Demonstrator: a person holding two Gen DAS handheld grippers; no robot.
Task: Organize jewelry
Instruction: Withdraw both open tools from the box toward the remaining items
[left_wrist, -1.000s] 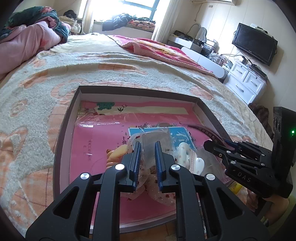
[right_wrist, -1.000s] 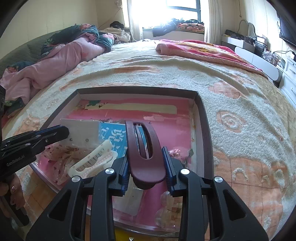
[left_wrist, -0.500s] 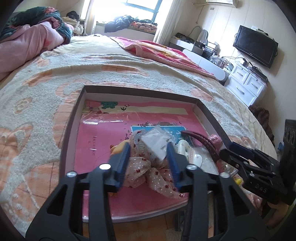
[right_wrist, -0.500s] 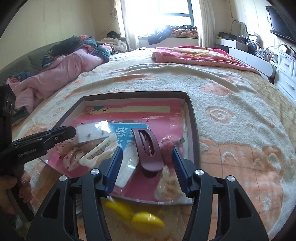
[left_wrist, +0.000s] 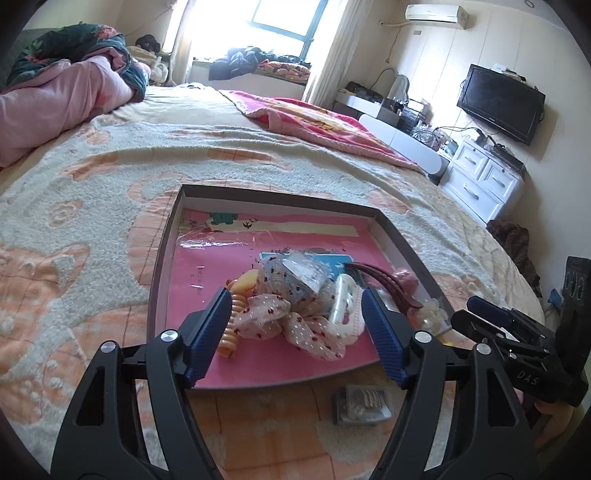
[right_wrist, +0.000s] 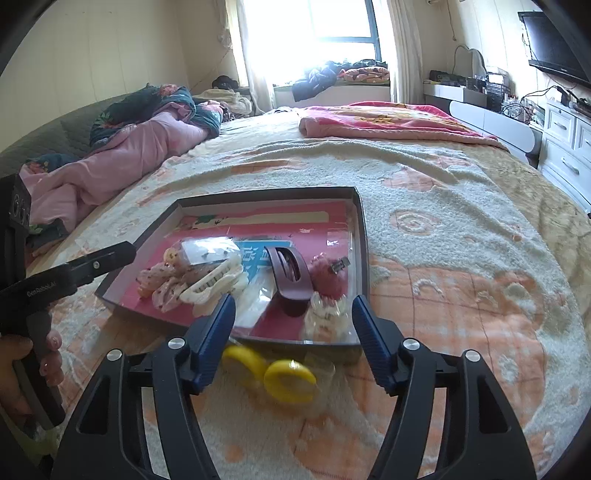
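Observation:
A dark-rimmed tray (left_wrist: 162, 258) with a pink floor lies on the bed; it also shows in the right wrist view (right_wrist: 364, 236). In it lie a small clear packet (left_wrist: 306, 271) on dotted fabric scrunchies (left_wrist: 291, 321), a white hair claw (right_wrist: 216, 282), a maroon hair clip (right_wrist: 291, 275) and an orange spiral tie (left_wrist: 236, 314). My left gripper (left_wrist: 295, 328) is open and empty, pulled back over the tray's near edge. My right gripper (right_wrist: 291, 332) is open and empty, in front of the tray. A yellow ring pair (right_wrist: 275, 371) lies on the blanket between its fingers.
A small dark packet (left_wrist: 362, 402) lies on the blanket in front of the tray. A pink quilt (right_wrist: 122, 158) is heaped at the far left, a red blanket (right_wrist: 388, 120) farther back. White drawers (left_wrist: 484, 181) and a TV (left_wrist: 498, 103) stand right of the bed.
Both grippers opened and drew back. The left let go of the clear packet onto the scrunchies; the right let go of the maroon clip, which now lies in the tray.

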